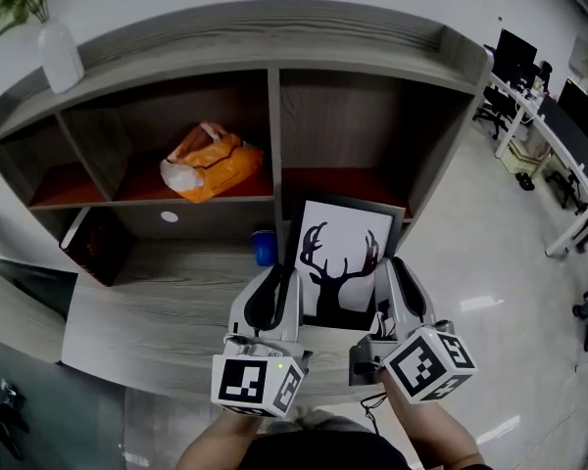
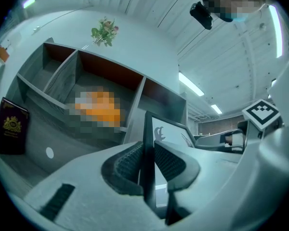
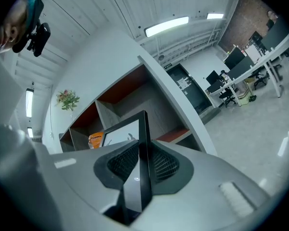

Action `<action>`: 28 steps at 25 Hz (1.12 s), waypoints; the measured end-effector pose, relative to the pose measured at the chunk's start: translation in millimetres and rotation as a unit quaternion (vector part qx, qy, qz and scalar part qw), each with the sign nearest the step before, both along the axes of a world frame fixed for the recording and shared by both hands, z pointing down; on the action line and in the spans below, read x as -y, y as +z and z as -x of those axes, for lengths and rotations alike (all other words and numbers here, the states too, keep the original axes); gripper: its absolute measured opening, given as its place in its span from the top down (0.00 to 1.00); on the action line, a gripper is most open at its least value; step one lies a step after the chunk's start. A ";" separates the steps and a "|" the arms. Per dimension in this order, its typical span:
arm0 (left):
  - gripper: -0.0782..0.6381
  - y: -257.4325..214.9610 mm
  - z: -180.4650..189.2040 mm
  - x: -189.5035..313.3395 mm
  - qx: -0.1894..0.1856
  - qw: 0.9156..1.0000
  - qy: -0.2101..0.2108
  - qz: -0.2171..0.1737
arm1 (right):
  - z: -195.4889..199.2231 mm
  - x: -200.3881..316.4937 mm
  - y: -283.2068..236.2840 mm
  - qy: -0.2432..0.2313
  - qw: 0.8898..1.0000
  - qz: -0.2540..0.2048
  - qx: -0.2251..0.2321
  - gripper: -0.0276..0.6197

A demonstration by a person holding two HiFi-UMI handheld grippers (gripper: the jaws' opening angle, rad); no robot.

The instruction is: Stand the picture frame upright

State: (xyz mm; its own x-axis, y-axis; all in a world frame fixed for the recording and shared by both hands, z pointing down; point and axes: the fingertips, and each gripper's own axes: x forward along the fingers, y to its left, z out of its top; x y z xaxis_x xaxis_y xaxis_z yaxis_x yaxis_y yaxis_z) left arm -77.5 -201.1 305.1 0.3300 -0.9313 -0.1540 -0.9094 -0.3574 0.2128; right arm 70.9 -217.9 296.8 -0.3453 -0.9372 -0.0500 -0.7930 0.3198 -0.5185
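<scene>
- Vase point(image 1: 59, 55) with greenery stands on top of the shelf unit point(image 1: 274, 76), at its far left.
- Dark booklet point(image 1: 96, 245) leans at the left end of the counter point(image 1: 147, 306); an orange bag point(image 1: 211, 160) lies in the middle compartment.
- Small blue object point(image 1: 265, 248) sits just left of the frame.
- Left gripper point(image 1: 272, 292) pinches the left edge of the picture frame point(image 1: 341, 262), a pad pressed on each face.
- Frame shows a black deer silhouette on white and is held above the counter before the right compartment, its top tilted toward the shelf.
- Right gripper point(image 1: 397, 290) clamps the frame's right edge the same way.
- Desks point(image 1: 559, 135) with monitors stand far right.
</scene>
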 end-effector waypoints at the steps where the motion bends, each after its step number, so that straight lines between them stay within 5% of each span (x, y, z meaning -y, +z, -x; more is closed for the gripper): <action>1: 0.80 -2.7 -0.6 1.7 0.000 1.000 -0.002 -0.005 | -0.7 1.8 -2.8 -0.001 1.000 -0.002 0.003 0.86; 28: 0.80 -71.9 -29.9 79.7 0.010 0.997 -0.025 -0.075 | -27.3 80.1 -88.9 0.000 0.994 -0.110 -0.025 0.85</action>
